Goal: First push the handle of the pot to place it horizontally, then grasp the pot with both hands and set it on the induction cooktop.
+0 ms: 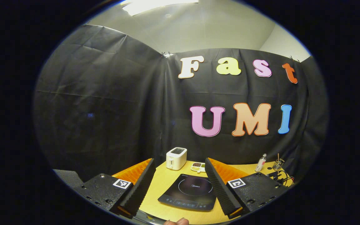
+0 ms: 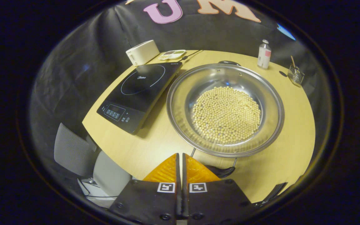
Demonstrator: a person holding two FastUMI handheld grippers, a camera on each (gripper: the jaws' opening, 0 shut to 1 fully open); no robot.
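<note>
A wide steel pot (image 2: 273,103) full of pale beans (image 2: 226,114) sits on the wooden table (image 2: 142,150), right of the black induction cooktop (image 2: 137,93). Its near handle (image 2: 219,170) lies close to the table's front edge, and its far handle (image 2: 229,62) peeks over the far rim. My right gripper (image 2: 180,156) is shut with nothing between its fingers, its tips just left of the near handle. My left gripper (image 1: 179,184) is open, raised above the table, with the cooktop (image 1: 189,192) between its fingers farther off. A fingertip (image 1: 177,222) shows at the bottom edge.
A white toaster (image 2: 142,52) and a small dish (image 2: 172,54) stand behind the cooktop. At the back right are a small bottle (image 2: 263,54) and a glass holder (image 2: 295,75). A grey chair (image 2: 73,150) stands left of the table's front edge.
</note>
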